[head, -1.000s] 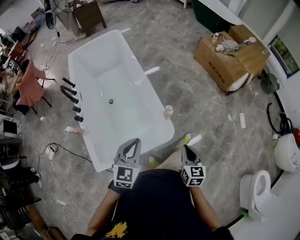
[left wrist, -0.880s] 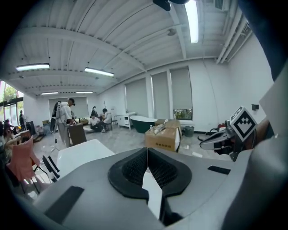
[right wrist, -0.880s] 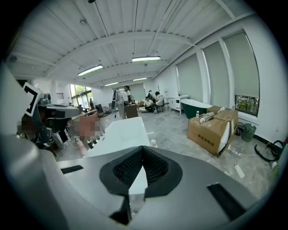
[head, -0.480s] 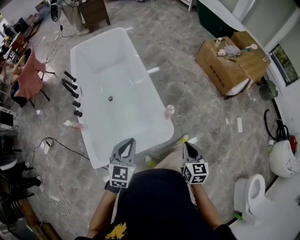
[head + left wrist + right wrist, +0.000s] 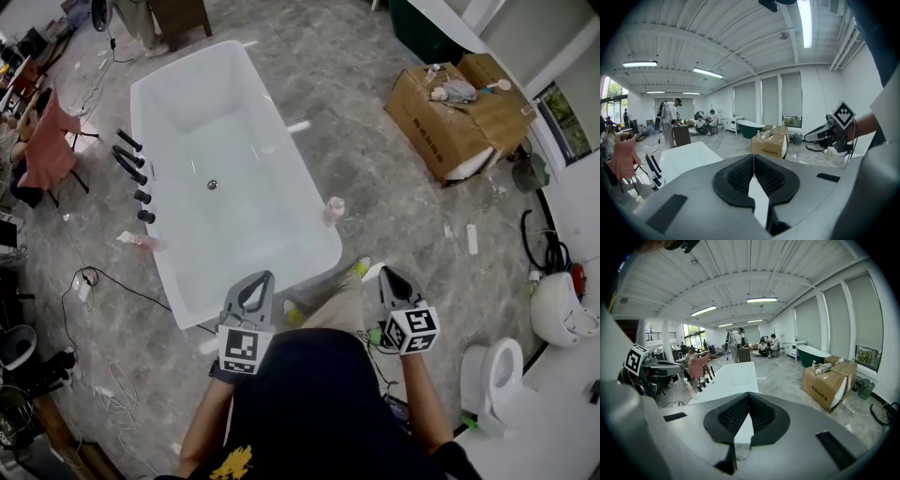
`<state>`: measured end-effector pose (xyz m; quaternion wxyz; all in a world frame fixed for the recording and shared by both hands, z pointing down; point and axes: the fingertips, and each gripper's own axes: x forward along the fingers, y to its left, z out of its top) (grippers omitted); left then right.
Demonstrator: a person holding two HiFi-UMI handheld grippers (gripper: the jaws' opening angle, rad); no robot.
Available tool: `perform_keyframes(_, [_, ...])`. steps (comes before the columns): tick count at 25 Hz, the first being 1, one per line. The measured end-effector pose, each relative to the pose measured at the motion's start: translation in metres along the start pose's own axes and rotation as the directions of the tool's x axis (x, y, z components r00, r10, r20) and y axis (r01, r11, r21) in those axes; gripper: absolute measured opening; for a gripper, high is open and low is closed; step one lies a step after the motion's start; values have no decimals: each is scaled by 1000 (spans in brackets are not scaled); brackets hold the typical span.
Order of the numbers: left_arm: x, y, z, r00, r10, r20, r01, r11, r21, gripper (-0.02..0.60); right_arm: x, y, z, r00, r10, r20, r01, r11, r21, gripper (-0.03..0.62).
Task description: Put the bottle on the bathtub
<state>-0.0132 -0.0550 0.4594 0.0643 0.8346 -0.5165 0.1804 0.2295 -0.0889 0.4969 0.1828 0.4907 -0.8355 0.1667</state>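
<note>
A small pink bottle point(image 5: 334, 210) stands upright at the right-hand rim of the white bathtub point(image 5: 310, 212); I cannot tell whether it rests on the rim or on the floor just beside it. My left gripper point(image 5: 264, 277) is held near my body, short of the tub's near corner, jaws shut on nothing. To its right my right gripper point(image 5: 385, 274) is likewise shut and empty, below and to the right of the bottle. The left gripper view shows its pads point(image 5: 740, 176) closed together and the tub point(image 5: 686, 157) ahead. The right gripper view shows closed pads point(image 5: 761, 418) and the tub point(image 5: 733, 376).
Black faucet fittings point(image 5: 134, 173) line the tub's left side, with a pinkish bottle point(image 5: 141, 243) on the floor below them. A cardboard box point(image 5: 457, 117) with clutter stands at the back right, a toilet point(image 5: 502, 380) at the right, and a chair with a pink cloth point(image 5: 45, 150) and cables at the left.
The right gripper has shifted to the right and slightly forward. The head view has drifted, so the tub and bottle sit a little higher and further left. Both grippers stay shut.
</note>
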Motion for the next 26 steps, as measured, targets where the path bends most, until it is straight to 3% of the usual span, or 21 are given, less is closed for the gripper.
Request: perform_keyframes(26, [2,11,-21,999,-10,-47,9,1000,-16,20,13,6,1,999,28,-32,-28,1000,-4,0])
